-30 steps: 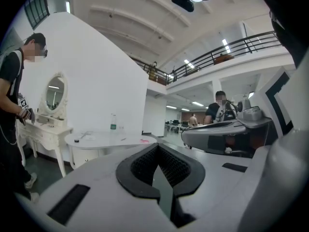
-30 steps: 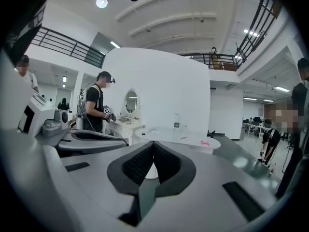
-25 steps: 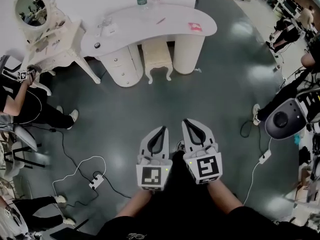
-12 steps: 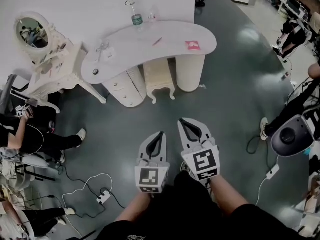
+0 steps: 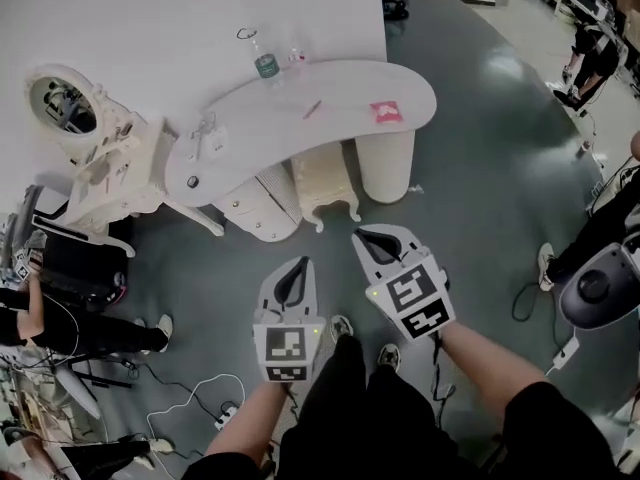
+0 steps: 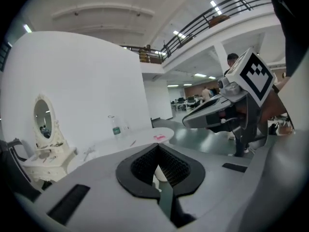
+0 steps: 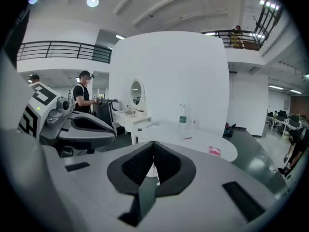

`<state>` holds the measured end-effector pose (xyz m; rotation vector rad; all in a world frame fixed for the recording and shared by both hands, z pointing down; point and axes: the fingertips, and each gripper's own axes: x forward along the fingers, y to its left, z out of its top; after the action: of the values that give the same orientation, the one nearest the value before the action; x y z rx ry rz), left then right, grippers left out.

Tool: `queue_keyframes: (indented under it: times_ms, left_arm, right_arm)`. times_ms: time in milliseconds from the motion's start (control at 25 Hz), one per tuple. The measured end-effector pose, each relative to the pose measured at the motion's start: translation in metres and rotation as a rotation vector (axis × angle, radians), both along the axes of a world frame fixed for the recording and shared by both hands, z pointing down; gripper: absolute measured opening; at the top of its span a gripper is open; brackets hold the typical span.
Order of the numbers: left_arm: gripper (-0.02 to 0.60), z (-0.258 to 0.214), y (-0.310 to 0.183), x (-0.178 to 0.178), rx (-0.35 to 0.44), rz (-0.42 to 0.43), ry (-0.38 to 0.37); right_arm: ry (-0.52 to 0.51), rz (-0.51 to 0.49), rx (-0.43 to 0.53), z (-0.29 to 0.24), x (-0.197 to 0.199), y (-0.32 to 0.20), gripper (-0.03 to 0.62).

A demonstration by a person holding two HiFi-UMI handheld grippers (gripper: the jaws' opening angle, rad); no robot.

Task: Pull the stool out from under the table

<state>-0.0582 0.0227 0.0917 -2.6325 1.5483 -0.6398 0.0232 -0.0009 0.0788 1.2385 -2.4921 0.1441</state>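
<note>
Okay, so our left gripper (image 5: 296,273) is clamped fully shut on nothing. Ahead of it, the stool (image 5: 325,180) sits tucked under the white table (image 5: 340,108), drawer unit (image 5: 262,203) on its left, round leg (image 5: 385,165) on its right. Our right gripper (image 5: 372,240) is closed and empty too. We'd open both before reaching in, grab the seat evenly on both sides, then pull straight back so the legs don't snag.

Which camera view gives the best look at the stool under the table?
The head view: the stool sits tucked under the table, its front legs and cream side in plain sight. In both gripper views the shut jaws cover that spot; only the table shows clearly.
</note>
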Motion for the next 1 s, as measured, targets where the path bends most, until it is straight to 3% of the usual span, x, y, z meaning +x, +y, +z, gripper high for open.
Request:
queue_keyframes:
  times_ms: [160,320,480,720,840,1000]
  left_arm:
    - [0.005,0.026,-0.051,-0.008,-0.027,-0.005,-0.003]
    - [0.005,0.055,-0.107,-0.013,-0.059,-0.009,0.051]
    - [0.005,0.095,-0.157,-0.019,-0.066,-0.011,0.035]
    - [0.005,0.192,-0.199,-0.038,-0.104,-0.051,0.032]
    - [0.005,0.251,-0.217,-0.04,-0.169,-0.075,0.037]
    - [0.005,0.31,-0.256,-0.04,-0.177,-0.064,0.02]
  right_arm:
    - [-0.012,-0.006,0.018,0.019,-0.024,-0.052,0.005]
    - [-0.025,-0.002,0.019,0.049,-0.041,-0.109,0.006]
    - [-0.022,-0.004,-0.023,0.107,-0.047,-0.154,0.005]
    - [-0.005,0.031,-0.121,0.222,-0.035,-0.182,0.006]
    - [0.003,0.048,-0.148,0.274,-0.029,-0.195,0.006]
    - [-0.014,0.083,-0.16,0.334,-0.026,-0.235,0.006]
